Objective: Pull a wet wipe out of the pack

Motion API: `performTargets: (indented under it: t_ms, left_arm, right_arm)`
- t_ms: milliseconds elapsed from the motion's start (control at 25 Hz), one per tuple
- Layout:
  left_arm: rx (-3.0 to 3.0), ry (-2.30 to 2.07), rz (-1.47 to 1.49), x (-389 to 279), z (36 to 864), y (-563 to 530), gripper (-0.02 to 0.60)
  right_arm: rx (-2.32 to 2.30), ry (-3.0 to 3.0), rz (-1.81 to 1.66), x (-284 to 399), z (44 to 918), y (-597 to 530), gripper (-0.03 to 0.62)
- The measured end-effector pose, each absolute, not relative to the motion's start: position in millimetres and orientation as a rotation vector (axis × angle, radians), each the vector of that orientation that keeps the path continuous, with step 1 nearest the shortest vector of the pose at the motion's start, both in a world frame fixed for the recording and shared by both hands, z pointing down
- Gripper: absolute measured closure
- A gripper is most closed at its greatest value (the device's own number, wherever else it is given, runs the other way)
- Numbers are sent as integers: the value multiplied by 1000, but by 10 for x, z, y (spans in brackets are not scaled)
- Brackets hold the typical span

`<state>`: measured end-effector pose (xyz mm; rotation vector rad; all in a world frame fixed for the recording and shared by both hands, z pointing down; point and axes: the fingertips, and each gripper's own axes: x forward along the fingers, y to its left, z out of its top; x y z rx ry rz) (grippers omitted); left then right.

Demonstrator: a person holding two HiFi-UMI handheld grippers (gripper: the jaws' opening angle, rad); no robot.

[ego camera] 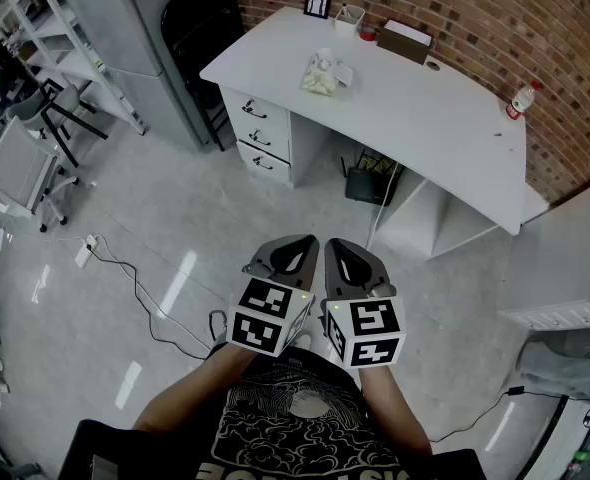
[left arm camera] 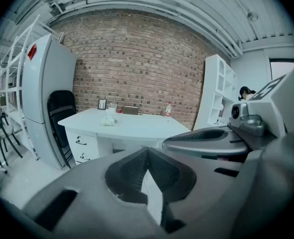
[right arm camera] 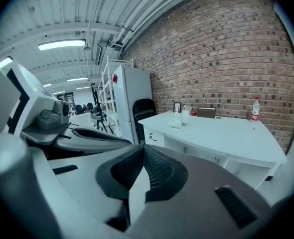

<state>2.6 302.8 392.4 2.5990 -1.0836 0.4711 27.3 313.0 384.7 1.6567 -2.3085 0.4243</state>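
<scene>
Room: pale glossy floor [ego camera: 175,238], brick wall [ego camera: 455,8] along the back. Grey fridge [ego camera: 145,28] far left, with white shelving [ego camera: 35,18] further left. A black chair [ego camera: 200,18] sits between the fridge and the desk.

Surface: long white desk [ego camera: 415,118] against the brick wall, mostly bare. Drawers [ego camera: 260,133] under its left end, open bay under the right with a black box [ego camera: 373,183] on the floor. Loose cable [ego camera: 135,288] runs across the floor towards the person.

Desk items along the wall side: brown box [ego camera: 405,40], picture frame [ego camera: 318,1], cup [ego camera: 349,16]. Bottle [ego camera: 521,100] at the far right.

Wipe pack [ego camera: 322,73] is on the left part of the desk, in front of the frame and cup. It reads as a pale crumpled bundle; detail is too small to make out. It's well apart from both grippers.

Left gripper [ego camera: 297,242] and right gripper [ego camera: 337,244] are held side by side above the floor, close to the person's body. Both have their jaws pressed together with nothing between them.
</scene>
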Motion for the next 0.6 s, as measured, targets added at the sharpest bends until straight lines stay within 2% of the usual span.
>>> performTargets:
  t_ms: [600]
  left_arm:
    - [2579, -1081, 482, -3, 3934, 3007, 569]
  right_arm:
    - [1636, -2318, 449, 222, 3844, 3125, 574]
